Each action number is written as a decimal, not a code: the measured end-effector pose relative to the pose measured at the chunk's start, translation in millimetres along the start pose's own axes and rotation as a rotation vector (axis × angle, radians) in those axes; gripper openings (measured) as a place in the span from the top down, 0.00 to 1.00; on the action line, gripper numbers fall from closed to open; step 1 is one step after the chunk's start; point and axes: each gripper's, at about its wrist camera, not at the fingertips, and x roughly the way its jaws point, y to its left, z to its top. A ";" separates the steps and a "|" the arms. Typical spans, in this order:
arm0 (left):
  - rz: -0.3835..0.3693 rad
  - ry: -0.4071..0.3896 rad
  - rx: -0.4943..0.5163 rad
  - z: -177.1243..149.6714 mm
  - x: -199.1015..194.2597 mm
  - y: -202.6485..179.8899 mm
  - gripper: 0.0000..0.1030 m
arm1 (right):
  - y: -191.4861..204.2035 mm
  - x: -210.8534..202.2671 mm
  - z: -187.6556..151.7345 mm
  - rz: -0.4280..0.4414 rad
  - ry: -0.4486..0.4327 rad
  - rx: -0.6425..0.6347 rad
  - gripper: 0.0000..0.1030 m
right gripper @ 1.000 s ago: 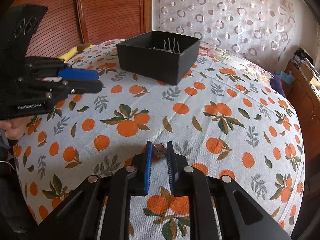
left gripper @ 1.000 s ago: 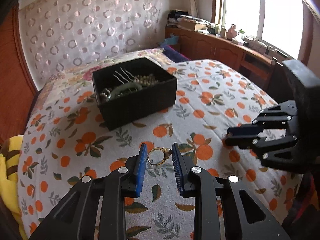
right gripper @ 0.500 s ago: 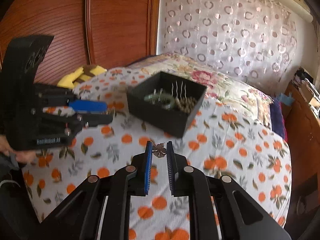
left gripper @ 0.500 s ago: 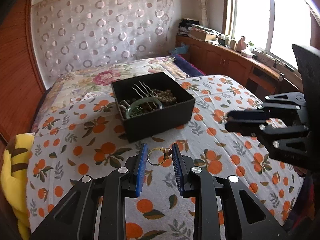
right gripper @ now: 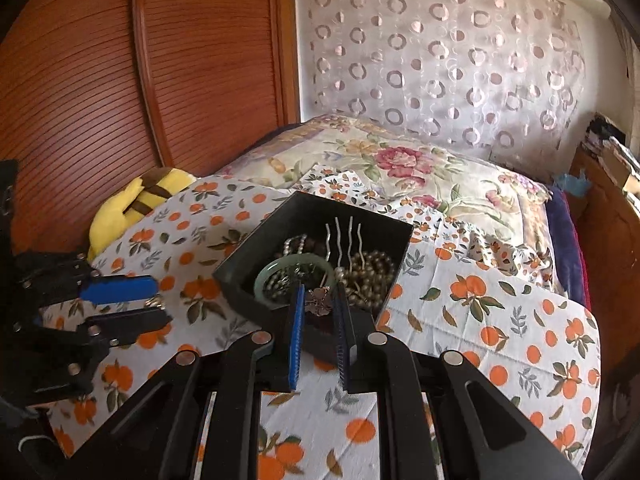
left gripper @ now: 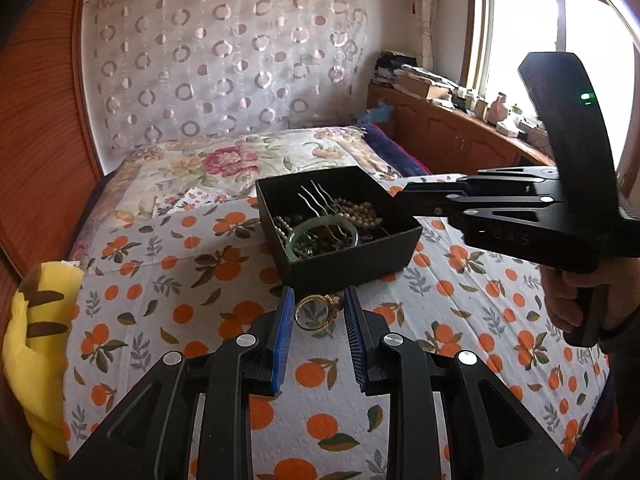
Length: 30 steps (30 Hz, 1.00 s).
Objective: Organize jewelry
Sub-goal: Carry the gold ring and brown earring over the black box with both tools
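On my far left a yellow plush toy [left gripper: 38, 340] lies at the edge of the bed [left gripper: 168, 280], clear of the work. Next along, my left gripper [left gripper: 318, 312] is closed narrow on a gold ring [left gripper: 314, 313], which hangs between the blue pads above the orange-print sheet, just short of the near wall of the black box [left gripper: 348, 260]. The box sits mid-bed and already holds a green bangle [right gripper: 296, 280], bead strands [right gripper: 368, 270] and wavy hairpins [right gripper: 344, 240], so I judge most of the sorting done. Further right, my right gripper [right gripper: 320, 304] is pinched nearly shut on a small flower-shaped brooch [right gripper: 319, 301], held over the box's near corner. I can see no loose jewelry on the sheet in either view. What is left, as I read it, is to carry both pieces fully over the opening and let them go, the brooch likely first, since it looks closer to the drop.
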 end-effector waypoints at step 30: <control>0.034 0.030 -0.042 73.5 81.1 25.3 0.77 | -39.2 11.0 19.5 -0.012 0.008 0.082 0.74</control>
